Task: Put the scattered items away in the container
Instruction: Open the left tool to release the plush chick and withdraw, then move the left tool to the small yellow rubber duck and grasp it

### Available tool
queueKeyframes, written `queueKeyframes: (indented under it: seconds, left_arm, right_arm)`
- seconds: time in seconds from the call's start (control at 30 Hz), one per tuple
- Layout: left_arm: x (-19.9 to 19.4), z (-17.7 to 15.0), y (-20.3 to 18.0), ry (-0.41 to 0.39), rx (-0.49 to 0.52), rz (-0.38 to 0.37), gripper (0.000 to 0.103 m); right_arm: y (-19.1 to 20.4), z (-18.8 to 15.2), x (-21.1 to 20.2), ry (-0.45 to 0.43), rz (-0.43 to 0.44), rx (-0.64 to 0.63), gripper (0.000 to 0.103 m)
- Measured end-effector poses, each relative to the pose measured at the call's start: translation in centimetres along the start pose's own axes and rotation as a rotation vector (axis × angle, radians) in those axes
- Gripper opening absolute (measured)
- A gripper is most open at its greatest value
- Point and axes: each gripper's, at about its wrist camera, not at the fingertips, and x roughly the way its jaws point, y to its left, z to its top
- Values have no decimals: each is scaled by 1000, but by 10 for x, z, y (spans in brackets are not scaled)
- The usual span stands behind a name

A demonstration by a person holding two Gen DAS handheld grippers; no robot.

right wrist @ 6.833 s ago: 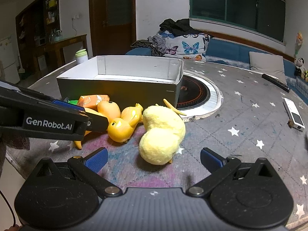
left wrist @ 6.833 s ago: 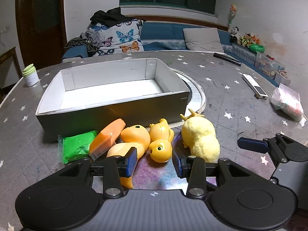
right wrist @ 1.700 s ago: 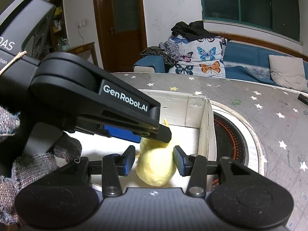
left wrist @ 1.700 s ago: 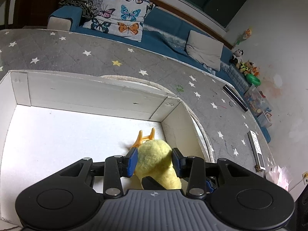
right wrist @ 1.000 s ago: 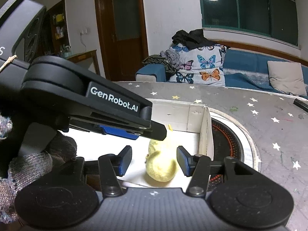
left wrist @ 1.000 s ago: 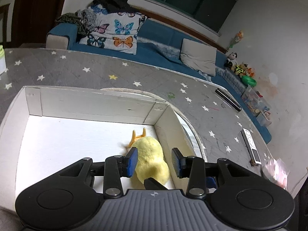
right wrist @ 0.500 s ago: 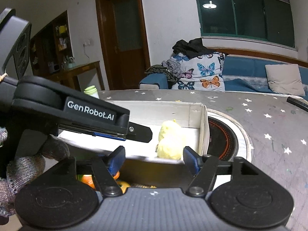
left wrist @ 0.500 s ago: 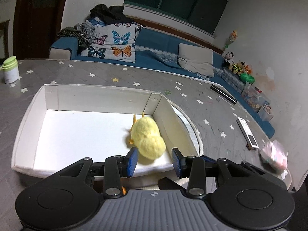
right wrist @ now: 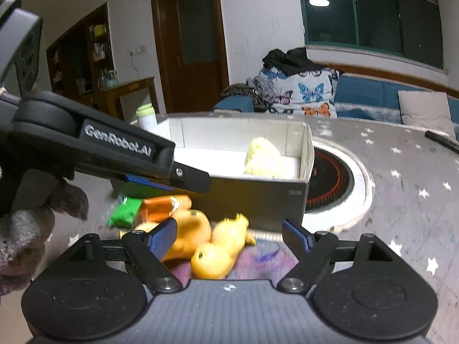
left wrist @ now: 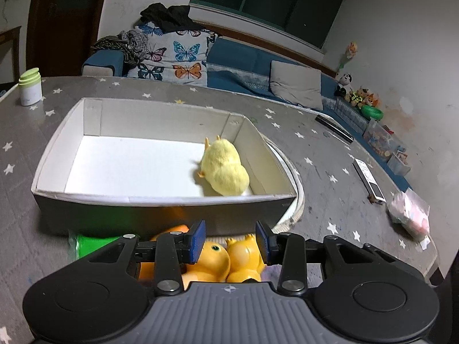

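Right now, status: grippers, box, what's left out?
Left gripper open, empty. Right gripper open, empty. Plush chick inside box. Rubber ducks, orange packet, green packet on table, nothing blocking.

I count one box (left wrist: 160, 200), one plush chick (left wrist: 223, 169) inside it, two rubber ducks (right wrist: 218, 246), one green packet (right wrist: 126, 212), one orange packet (right wrist: 163, 206), one jar (left wrist: 30, 89), two remotes (left wrist: 368, 177).

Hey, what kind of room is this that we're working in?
Most likely a home living room: a blue sofa with butterfly-print bedding behind a star-patterned table, and a shelf of small toys along the wall.
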Motion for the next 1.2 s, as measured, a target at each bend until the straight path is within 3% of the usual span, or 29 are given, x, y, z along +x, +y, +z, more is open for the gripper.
queueKeyframes:
  seconds: [0.6, 0.93, 1.2]
  left_arm:
    - [31, -4, -19, 102, 4, -34, 41]
    - [50, 2, -13, 153, -67, -37, 41]
    - [58, 5, -11, 176, -103, -43, 41]
  right_arm:
    - [6, -23, 18, 106, -14, -24, 70]
    - [-3, -22, 13, 114, -33, 8, 64]
    - [-1, -19, 16, 120, 16, 26, 55]
